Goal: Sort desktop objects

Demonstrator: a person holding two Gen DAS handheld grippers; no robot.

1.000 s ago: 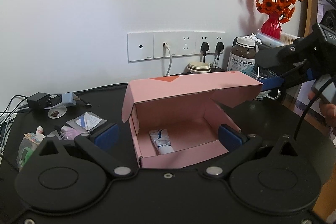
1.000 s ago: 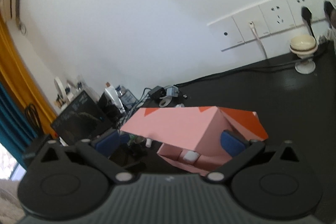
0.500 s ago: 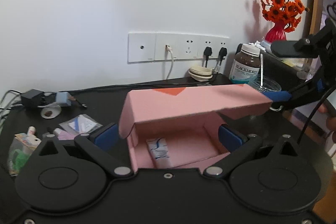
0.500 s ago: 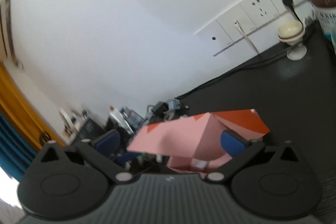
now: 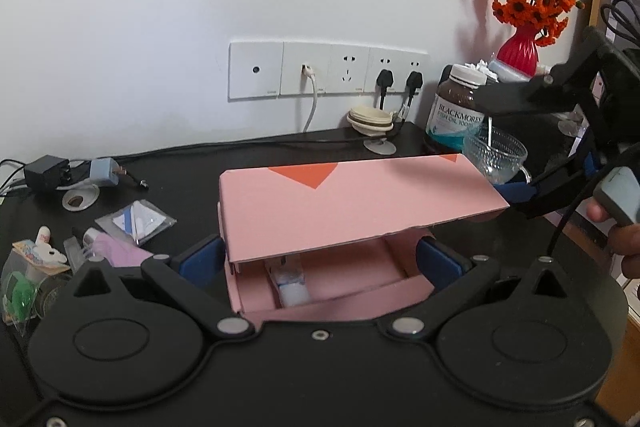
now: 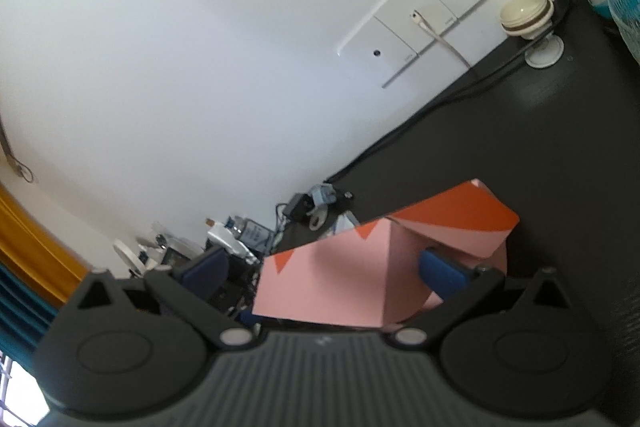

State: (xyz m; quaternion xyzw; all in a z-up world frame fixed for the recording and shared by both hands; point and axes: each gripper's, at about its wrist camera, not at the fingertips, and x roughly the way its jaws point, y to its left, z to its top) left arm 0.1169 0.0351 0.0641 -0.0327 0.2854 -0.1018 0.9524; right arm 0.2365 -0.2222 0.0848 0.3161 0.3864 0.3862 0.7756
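The step in hand looks like closing the box (image 5: 328, 283), which sits on the surface (image 5: 200, 167) between the spread left tongs (image 5: 320, 259). The right tongs (image 5: 516, 191), also spread, press the lid (image 5: 360, 203), now lower than a second ago. Next: push it flat.

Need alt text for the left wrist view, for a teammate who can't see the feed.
A pink cardboard box sits on a black desk between the open left gripper's blue fingers, lid half lowered with the right gripper at its corner. A white packet lies inside; small clutter sits left, a brown supplement bottle behind.
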